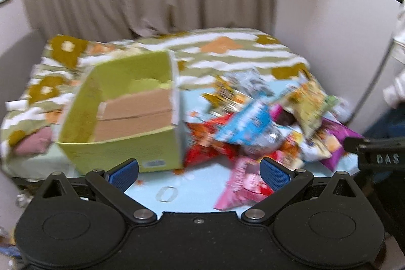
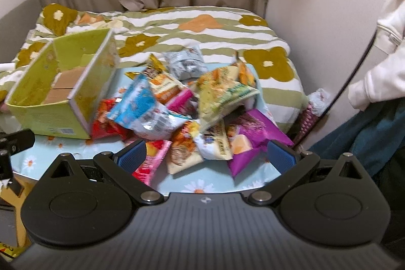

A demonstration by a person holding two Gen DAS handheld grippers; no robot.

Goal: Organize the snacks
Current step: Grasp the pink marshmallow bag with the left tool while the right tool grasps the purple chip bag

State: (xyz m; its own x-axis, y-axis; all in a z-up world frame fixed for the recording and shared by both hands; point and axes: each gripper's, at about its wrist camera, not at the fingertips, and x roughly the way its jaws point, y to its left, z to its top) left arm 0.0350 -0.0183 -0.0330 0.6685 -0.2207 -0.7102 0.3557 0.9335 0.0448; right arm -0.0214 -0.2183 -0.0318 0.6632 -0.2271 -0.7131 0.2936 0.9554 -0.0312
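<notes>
On the small table with the blue daisy cloth (image 2: 222,185), a big heap of snack bags (image 2: 192,108) lies all mixed up. Beside the heap, on its left, sits a green cardboard box (image 2: 54,115). The box looks empty, with only its brown floor showing, so I think no snack has been put away yet. It seems tipped a bit, with its open top facing the grippers, which should make it easy to drop bags in. The red bag (image 1: 202,143) touches the side of the box.

Both claws are wide apart and hold nothing. The left gripper (image 1: 200,172) hangs over the near part of the table, between the box and a pink bag (image 1: 243,184). The right gripper (image 2: 206,154) hangs over the near side of the heap, just above a pink bag (image 2: 149,163), an orange bag (image 2: 183,148) and a purple bag (image 2: 253,138).

The purple bag lies close to the right edge of the table, so a push could send it off. A bed with a flower blanket (image 2: 202,27) is behind the table. A person's white sleeve (image 2: 379,62) is at the right, so there is little room there. The best open room is at the near edge, where the cloth is bare.
</notes>
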